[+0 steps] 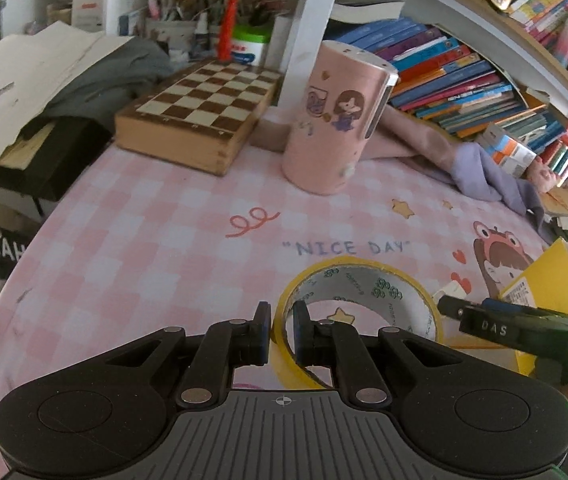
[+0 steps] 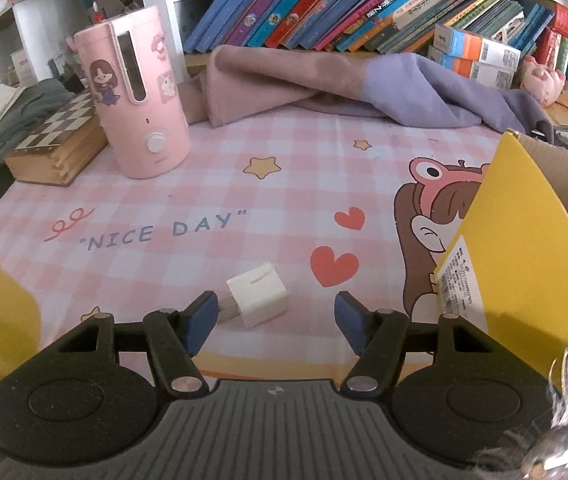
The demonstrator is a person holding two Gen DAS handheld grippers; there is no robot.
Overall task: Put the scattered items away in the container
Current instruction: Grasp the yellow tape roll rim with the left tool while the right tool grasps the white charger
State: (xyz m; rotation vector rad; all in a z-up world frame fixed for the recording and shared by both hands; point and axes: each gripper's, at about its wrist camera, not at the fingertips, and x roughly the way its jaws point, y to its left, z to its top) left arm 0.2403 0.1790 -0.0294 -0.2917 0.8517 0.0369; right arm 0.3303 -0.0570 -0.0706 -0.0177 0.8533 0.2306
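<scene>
Two items remain out: the left gripper [image 1: 282,334] pinches the yellow tape roll's [image 1: 357,312] wall; the half-open right gripper [image 2: 276,322] brackets the white charger [image 2: 258,295], ungripped, yellow box [image 2: 523,240] just right.

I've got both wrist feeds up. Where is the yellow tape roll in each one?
Left wrist: the yellow tape roll sits low, right of centre, its wall pinched by the left gripper.
Right wrist: only a blurred yellow edge at the far left, low.
Shared landmark: the "NICE DAY" lettering on the tablecloth, just beyond the roll.
</scene>
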